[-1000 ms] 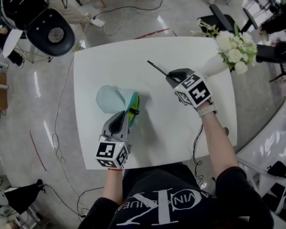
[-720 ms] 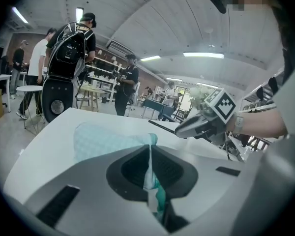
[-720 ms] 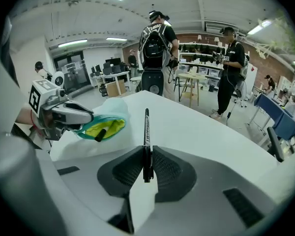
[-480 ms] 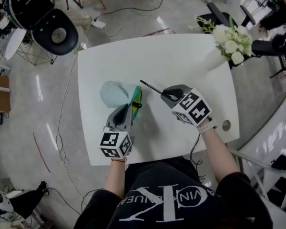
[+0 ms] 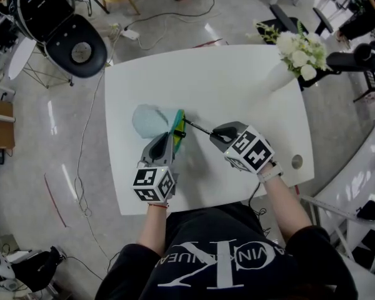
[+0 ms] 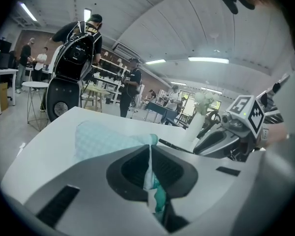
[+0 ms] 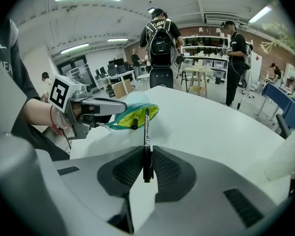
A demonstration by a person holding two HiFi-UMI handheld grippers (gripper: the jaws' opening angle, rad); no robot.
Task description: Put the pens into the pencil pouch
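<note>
Your left gripper (image 5: 169,140) pinches the rim of the pencil pouch (image 5: 151,121) on the table (image 5: 237,80); your right gripper (image 5: 216,132) clamps a pen (image 5: 197,128) at its mouth. Skew the tip and it could snag the rim.

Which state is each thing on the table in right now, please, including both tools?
pencil pouch, lying on the table, mouth open, one edge pinched and lifted.
left tool, shut on the pencil pouch's edge.
right tool, shut on the black pen.
black pen, held, tip at the pouch's mouth.
second pen, in the pouch, dark end poking out.
flower vase, upright near the table's far corner.
</note>
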